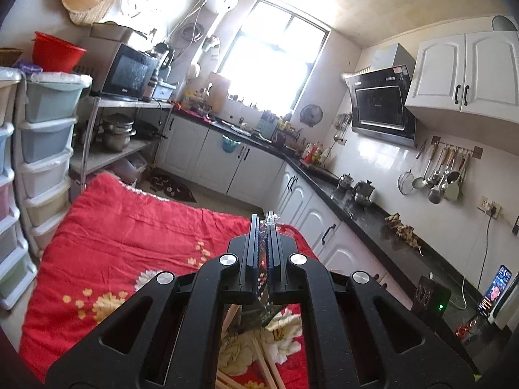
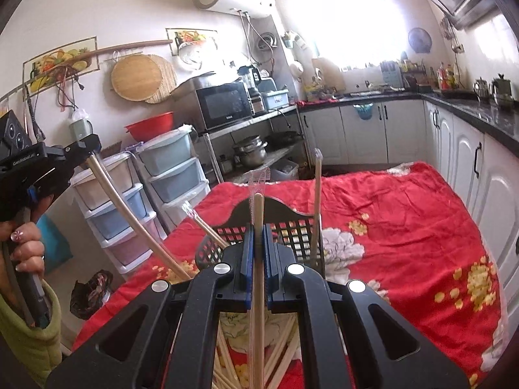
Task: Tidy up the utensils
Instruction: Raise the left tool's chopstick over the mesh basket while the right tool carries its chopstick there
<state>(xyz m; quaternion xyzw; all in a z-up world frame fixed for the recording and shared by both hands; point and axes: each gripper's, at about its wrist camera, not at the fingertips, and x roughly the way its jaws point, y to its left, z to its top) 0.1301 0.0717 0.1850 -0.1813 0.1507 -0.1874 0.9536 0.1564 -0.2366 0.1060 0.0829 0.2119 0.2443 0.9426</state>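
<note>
My right gripper [image 2: 258, 227] is shut on a plastic-wrapped pair of chopsticks [image 2: 258, 204], which stands upright above a black mesh basket [image 2: 292, 227] on the red floral cloth. Two more wrapped pairs [image 2: 317, 207] lean in the basket. My left gripper [image 1: 264, 223] is shut on a wrapped pair of chopsticks [image 1: 268, 218]; in the right wrist view this gripper [image 2: 89, 150] holds its pair [image 2: 129, 214] slanting down toward the basket. Several loose chopsticks [image 2: 227, 356] lie on the cloth under the grippers.
The red floral cloth [image 1: 129, 227] covers the table. Plastic drawer towers [image 2: 175, 175] and a metal rack with a microwave [image 2: 223, 103] stand at the left. White cabinets with a black counter [image 1: 356, 214] run along the right. A phone [image 1: 494, 288] leans on the counter.
</note>
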